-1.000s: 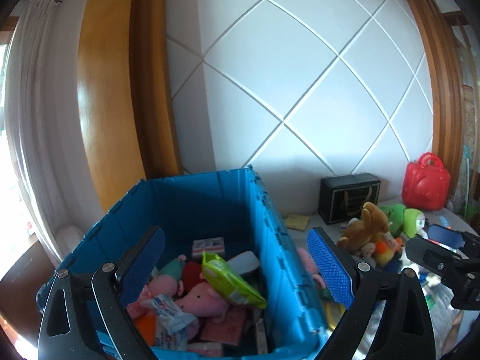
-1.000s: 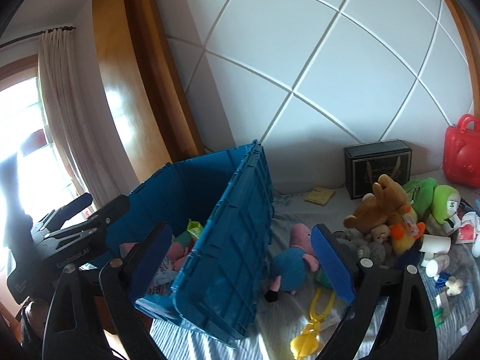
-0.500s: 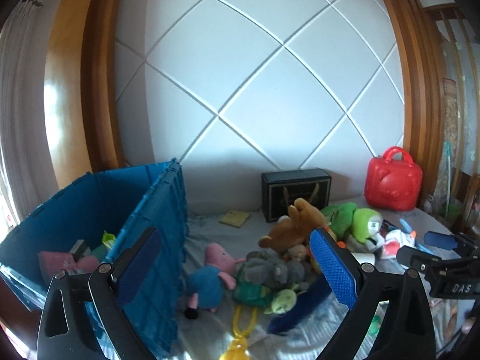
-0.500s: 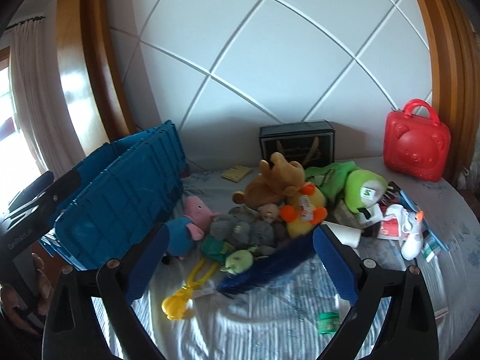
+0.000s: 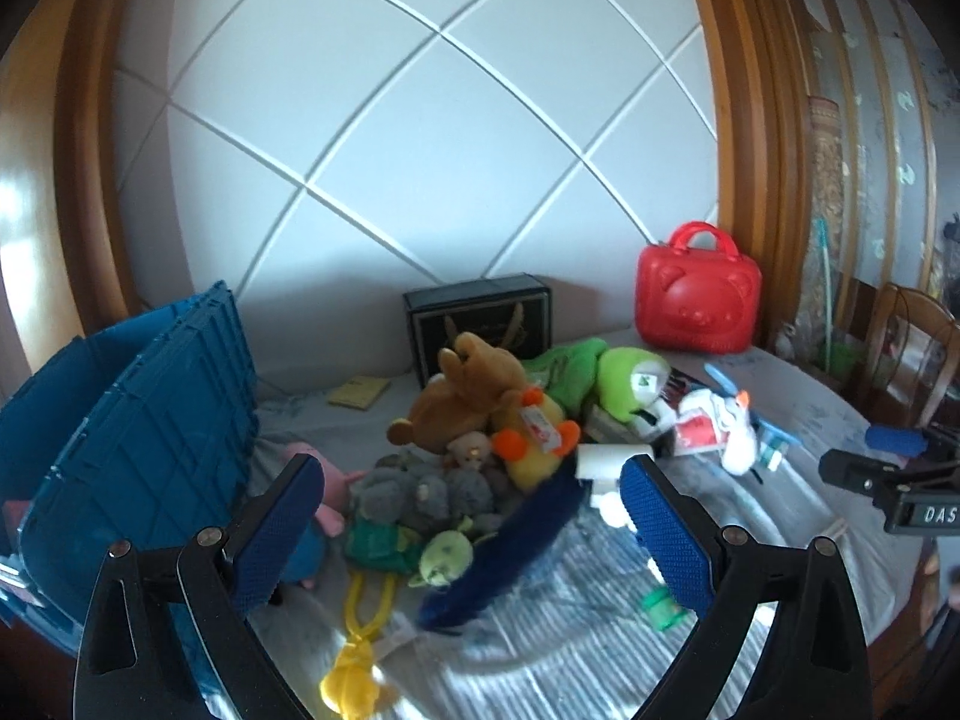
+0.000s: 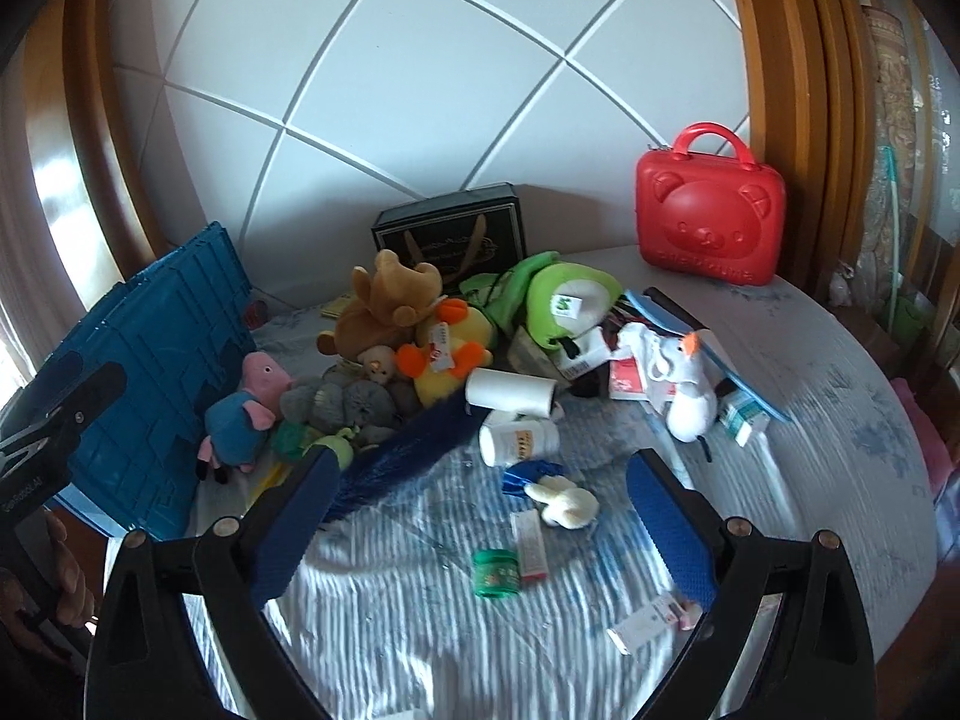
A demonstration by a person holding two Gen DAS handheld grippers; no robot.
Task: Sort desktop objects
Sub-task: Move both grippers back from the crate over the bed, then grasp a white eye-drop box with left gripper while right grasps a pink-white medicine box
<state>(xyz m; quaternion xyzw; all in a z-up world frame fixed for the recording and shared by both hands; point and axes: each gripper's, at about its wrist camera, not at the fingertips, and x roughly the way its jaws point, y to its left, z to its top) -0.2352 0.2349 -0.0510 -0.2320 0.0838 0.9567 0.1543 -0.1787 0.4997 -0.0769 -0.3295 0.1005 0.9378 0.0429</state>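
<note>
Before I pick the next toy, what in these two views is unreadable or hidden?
- Blue crate interior: both views, hidden by its near wall.
- White bottle label: right wrist view, too small.
- Grey plush shape: left wrist view, blurred, partly behind the dark blue duster.
- Left gripper and right gripper bases: cut off by the bottom edge.

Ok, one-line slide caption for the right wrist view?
Open right tool above a small green jar; plush toys beside the blue crate.

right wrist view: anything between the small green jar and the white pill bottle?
Yes. In the right wrist view, a small cream plush and a blue wrapper lie between the green jar and the white pill bottle.
</note>
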